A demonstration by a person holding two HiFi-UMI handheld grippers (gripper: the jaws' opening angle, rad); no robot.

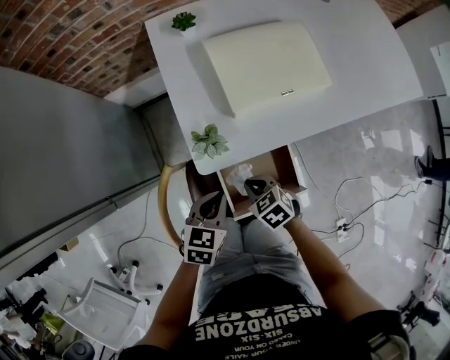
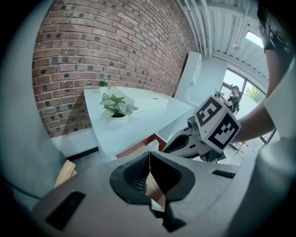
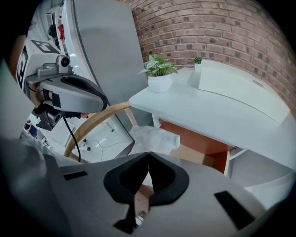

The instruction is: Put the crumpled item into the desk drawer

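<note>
A crumpled white item point(image 1: 241, 175) lies inside the open wooden drawer point(image 1: 283, 166) under the white desk point(image 1: 365, 63). In the right gripper view the crumpled item point(image 3: 152, 138) sits at the drawer's point(image 3: 200, 155) left end, just beyond my right gripper point(image 3: 148, 155), which is shut and holds nothing. From the head view my right gripper point(image 1: 254, 187) hangs at the drawer's front edge, close to the item. My left gripper point(image 1: 210, 202) is beside it to the left, outside the drawer. Its jaws point(image 2: 149, 153) are shut and empty.
A curved wooden chair back point(image 1: 164, 205) stands left of the drawer. On the desk are a potted plant point(image 1: 209, 142) near the front edge, a smaller plant point(image 1: 183, 21) at the back, and a flat cream pad point(image 1: 267, 63). Cables point(image 1: 351, 204) trail on the floor.
</note>
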